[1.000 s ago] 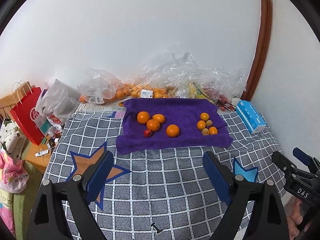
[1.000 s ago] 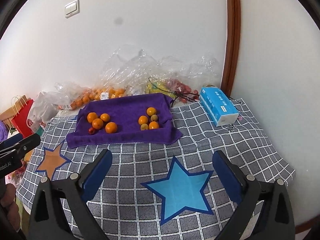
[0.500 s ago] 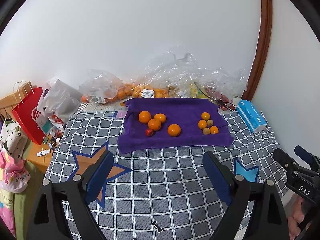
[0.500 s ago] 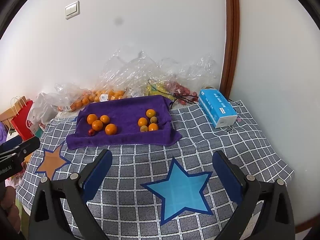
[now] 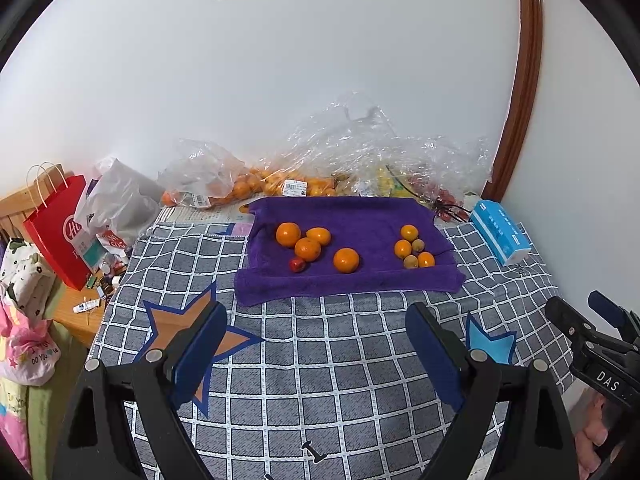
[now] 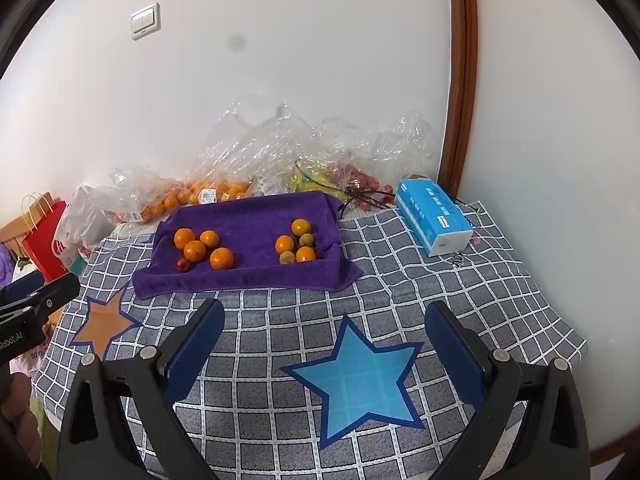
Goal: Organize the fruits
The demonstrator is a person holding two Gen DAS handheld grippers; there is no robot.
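Both grippers hang open and empty over the checked cloth (image 6: pixel 460 280) on the bench, left gripper (image 5: pixel 316 344) and right gripper (image 6: pixel 324 340) side by side. Well beyond them lies the purple towel (image 5: pixel 352 216): four oranges (image 5: pixel 307 249) and a small red fruit (image 5: pixel 297 265) to its left, a cluster of smaller fruits (image 5: pixel 412 248) to its right. Behind, crumpled plastic bags (image 6: pixel 280 148) blur whatever fruit they hold.

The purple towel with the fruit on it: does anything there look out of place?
One small red fruit sits among the four oranges on the left of the purple towel. The right cluster mixes small oranges with two dull brownish fruits.
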